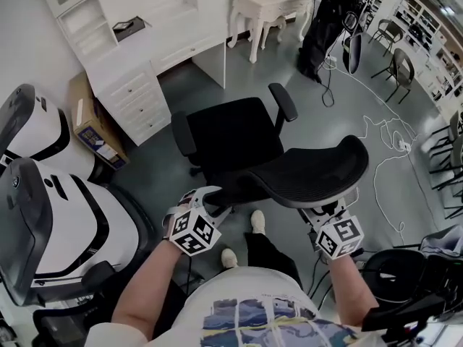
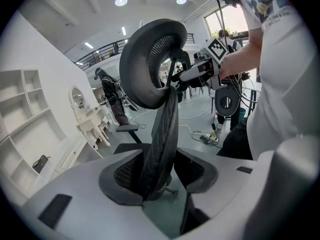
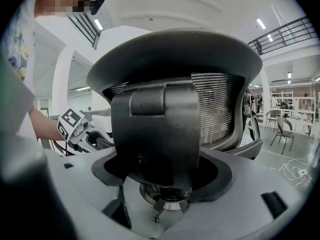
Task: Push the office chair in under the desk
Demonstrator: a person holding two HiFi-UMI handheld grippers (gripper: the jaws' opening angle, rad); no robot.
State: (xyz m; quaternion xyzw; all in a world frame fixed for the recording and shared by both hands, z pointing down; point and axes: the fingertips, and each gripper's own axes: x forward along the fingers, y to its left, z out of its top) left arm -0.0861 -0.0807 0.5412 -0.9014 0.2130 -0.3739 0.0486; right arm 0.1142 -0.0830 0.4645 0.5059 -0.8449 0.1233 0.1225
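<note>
Left gripper (image 1: 208, 197) and right gripper (image 1: 325, 210) both clamp the office chair (image 1: 235, 139) by its backrest (image 1: 311, 170). It looks skewed to the desk (image 1: 155, 49), so I reckon an armrest (image 1: 182, 132) could clip the drawers (image 1: 134, 101).

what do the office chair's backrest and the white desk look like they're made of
Backrest: a fine dark mesh, its weave letting light through, stretched in a matte black frame that looks like moulded plastic, with smooth rounded edges. Desk: probably painted wood or board, going by the flat, even white finish and the panelled drawer fronts. Its core cannot be told.
</note>
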